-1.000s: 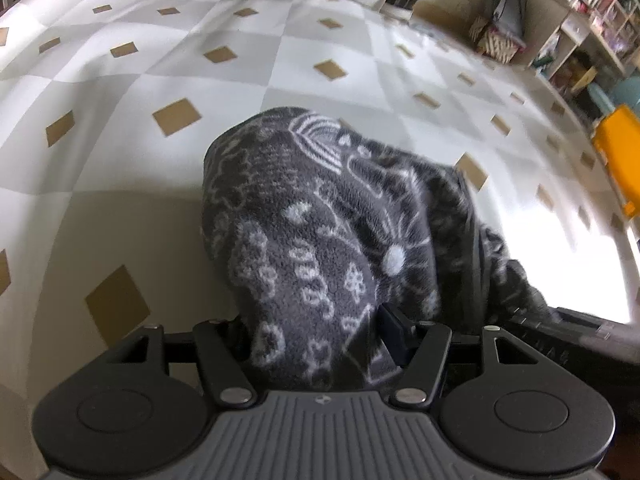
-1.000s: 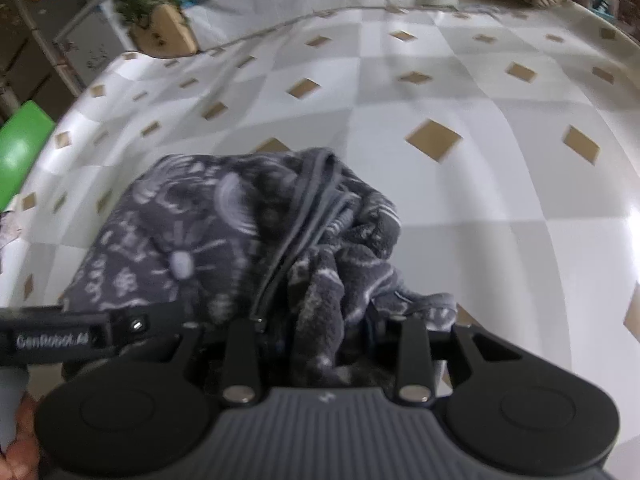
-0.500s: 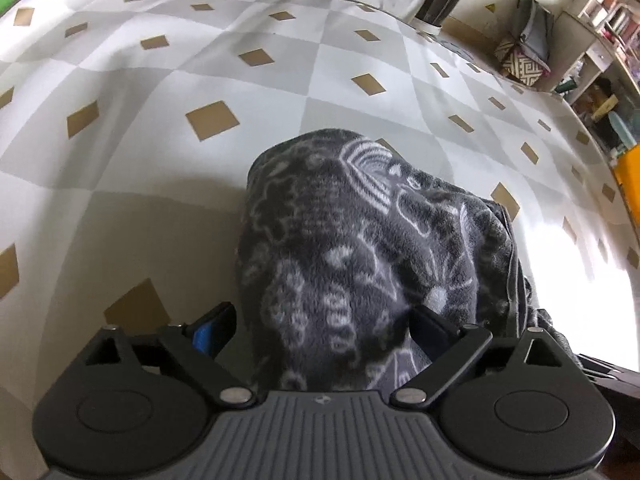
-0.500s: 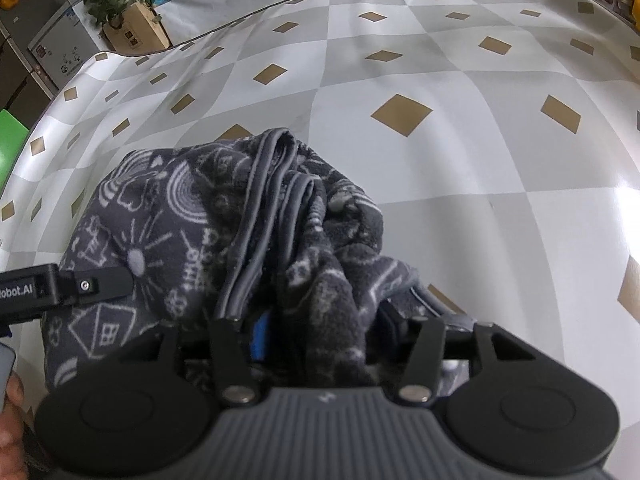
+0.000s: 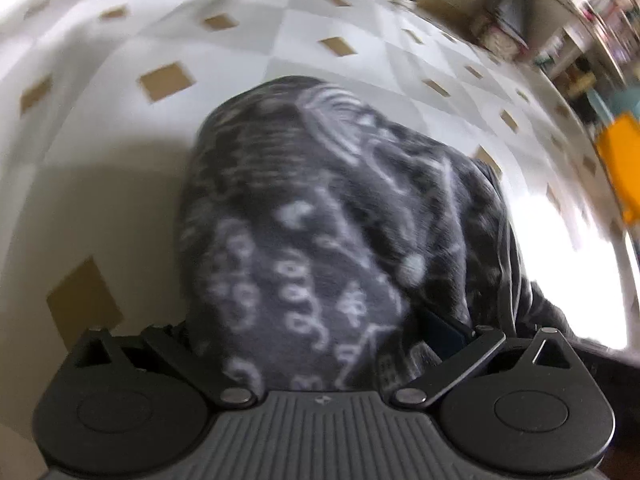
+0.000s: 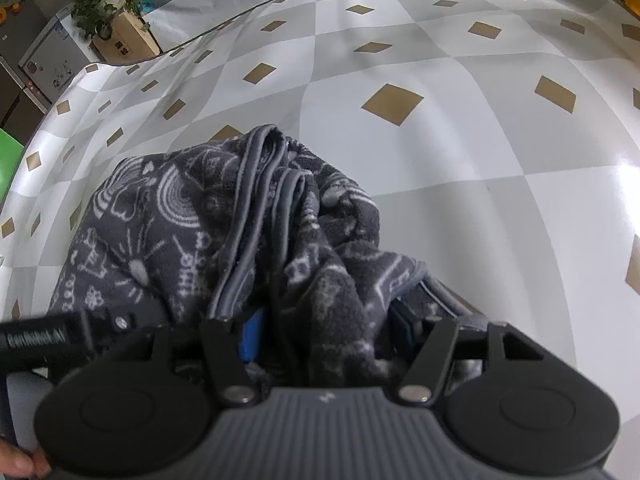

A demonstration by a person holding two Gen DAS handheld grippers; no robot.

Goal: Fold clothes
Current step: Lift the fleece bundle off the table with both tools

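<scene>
A dark grey fleece garment (image 5: 320, 200) with white doodle print lies bunched on the checkered tablecloth (image 5: 100, 180). My left gripper (image 5: 316, 320) stands wide open over its near end, and the cloth fills the span between its fingers. In the right wrist view the garment (image 6: 180, 220) shows its piped hems piled in a ridge. My right gripper (image 6: 324, 324) is opening, with a hanging fold between its jaws; the blue left pad (image 6: 250, 336) shows bare beside the cloth. A black finger of the left gripper (image 6: 60, 336) reaches in at the left edge.
The tablecloth (image 6: 480, 140) stretches far beyond the garment. Past its far edge stand a potted plant on a cardboard box (image 6: 108, 20) and an orange bin (image 5: 624, 160) by cluttered shelves. A hand (image 6: 16, 464) shows at the bottom left.
Both grippers let go of the garment: the left jaws spread from a pinch to wide, the right jaws parted until the blue pad showed. The cloth settled lower on the table.
</scene>
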